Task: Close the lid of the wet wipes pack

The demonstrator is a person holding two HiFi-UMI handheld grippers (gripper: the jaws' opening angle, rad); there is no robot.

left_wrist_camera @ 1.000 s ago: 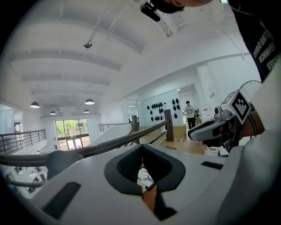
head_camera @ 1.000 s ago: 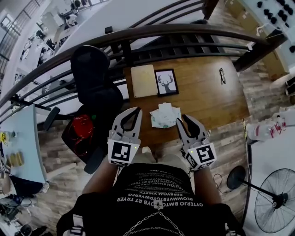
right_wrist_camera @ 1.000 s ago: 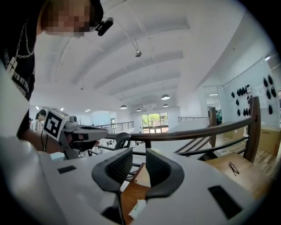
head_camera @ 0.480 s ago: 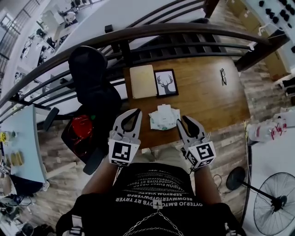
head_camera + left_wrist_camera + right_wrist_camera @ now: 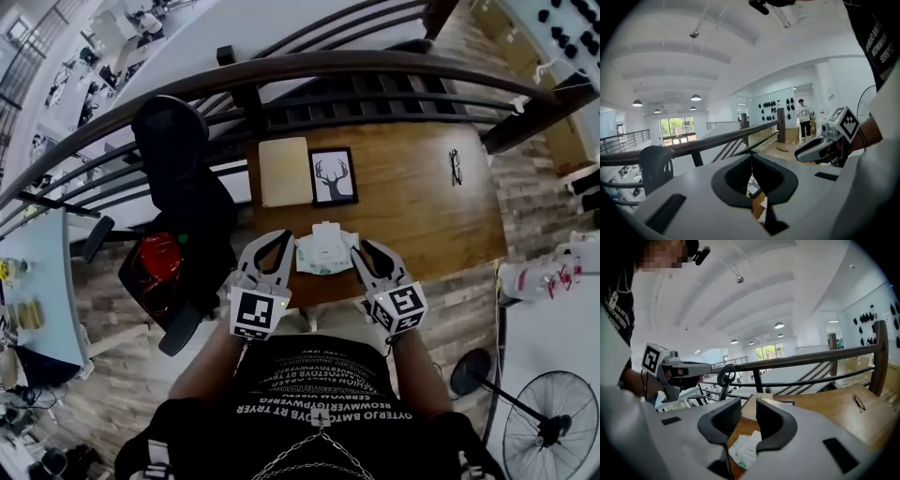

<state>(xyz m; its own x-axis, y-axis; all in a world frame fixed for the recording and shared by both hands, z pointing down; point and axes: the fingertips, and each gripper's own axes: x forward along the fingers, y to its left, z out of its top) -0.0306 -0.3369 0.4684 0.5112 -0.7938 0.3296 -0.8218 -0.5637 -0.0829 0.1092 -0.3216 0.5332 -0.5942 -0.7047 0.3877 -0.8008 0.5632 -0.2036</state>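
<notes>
Head view — wet wipes pack [image 5: 324, 253] between left gripper [image 5: 280, 238], right gripper [image 5: 367, 250]

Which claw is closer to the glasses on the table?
Right. The glasses lie beyond and to the right of the right claw; the left claw is farther off, across the wipes pack.

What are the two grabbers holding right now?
Nothing. The left gripper has its jaws together and empty; the right gripper has its jaws apart and empty. The wet wipes pack lies on the table, ungripped.
</notes>
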